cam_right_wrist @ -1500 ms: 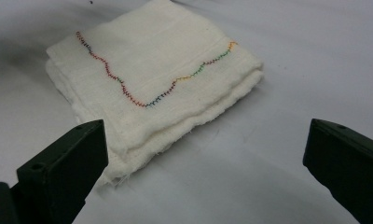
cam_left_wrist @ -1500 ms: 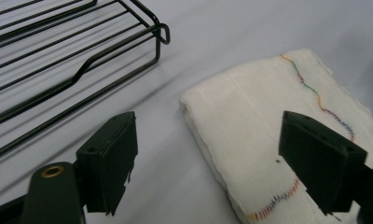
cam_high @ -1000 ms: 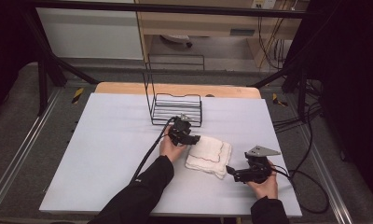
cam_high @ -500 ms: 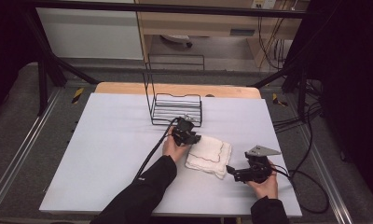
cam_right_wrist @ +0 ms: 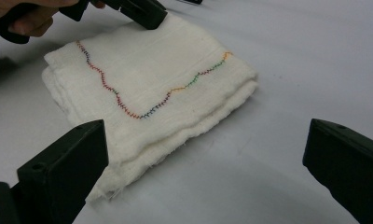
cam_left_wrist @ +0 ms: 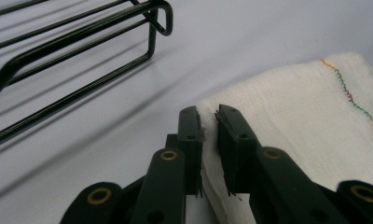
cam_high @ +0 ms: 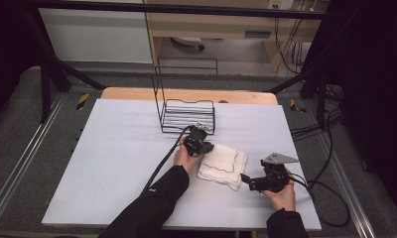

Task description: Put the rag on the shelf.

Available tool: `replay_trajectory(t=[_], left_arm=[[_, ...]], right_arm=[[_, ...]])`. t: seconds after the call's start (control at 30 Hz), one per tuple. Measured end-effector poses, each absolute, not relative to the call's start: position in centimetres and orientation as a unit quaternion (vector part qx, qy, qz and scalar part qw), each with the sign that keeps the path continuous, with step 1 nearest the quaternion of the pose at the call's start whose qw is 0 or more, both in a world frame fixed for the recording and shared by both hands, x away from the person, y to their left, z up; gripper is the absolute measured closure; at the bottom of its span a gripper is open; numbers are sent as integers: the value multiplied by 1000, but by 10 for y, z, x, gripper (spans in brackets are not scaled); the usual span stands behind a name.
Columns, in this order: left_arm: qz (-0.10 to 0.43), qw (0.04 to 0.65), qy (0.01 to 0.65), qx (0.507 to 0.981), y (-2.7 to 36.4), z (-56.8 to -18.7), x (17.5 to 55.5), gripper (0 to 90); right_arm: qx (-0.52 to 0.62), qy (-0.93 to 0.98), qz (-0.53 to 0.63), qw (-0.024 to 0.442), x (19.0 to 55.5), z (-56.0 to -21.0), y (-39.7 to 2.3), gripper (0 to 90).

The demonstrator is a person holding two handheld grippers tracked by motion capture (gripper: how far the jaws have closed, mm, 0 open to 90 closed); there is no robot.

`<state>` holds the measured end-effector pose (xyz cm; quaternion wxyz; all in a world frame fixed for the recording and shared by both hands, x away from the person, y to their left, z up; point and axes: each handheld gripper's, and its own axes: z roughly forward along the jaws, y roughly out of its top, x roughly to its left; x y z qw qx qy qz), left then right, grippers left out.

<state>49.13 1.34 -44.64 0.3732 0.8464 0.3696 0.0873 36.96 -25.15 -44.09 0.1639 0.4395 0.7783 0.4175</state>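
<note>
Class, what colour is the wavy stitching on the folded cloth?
Multicoloured: the stitching runs blue, red, green and orange across the white cloth, clearest in the right gripper view.

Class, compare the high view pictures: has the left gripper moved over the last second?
Yes, slightly: the left gripper has edged rightward onto the folded cloth's corner, judged against the wire rack.

- Desk (cam_high: 112, 163): flat, pale grey-white top; a wooden strip shows along its far edge.
- Black wire rack (cam_high: 186, 116): stands on the desk near the far edge, around the middle; tall wire back, low ribbed base.
- Folded white cloth (cam_high: 224, 166): lies flat on the desk, right of centre, just in front of the rack and apart from it; multicoloured zigzag stitching runs across its top layer.
</note>
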Motion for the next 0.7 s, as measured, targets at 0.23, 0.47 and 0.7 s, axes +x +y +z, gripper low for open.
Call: replay_trajectory(t=[0.23,0.47,0.7], left_arm=[[93,376,358,850,14,-448,490,801],[96,377,358,849,14,-449,488,802],[96,377,359,848,14,-449,488,801]], right_arm=[[447,772,419,169,384,-440,-250,26],[456,765,420,174,405,-441,-246,95],[464,761,420,170,423,-441,-244,197]])
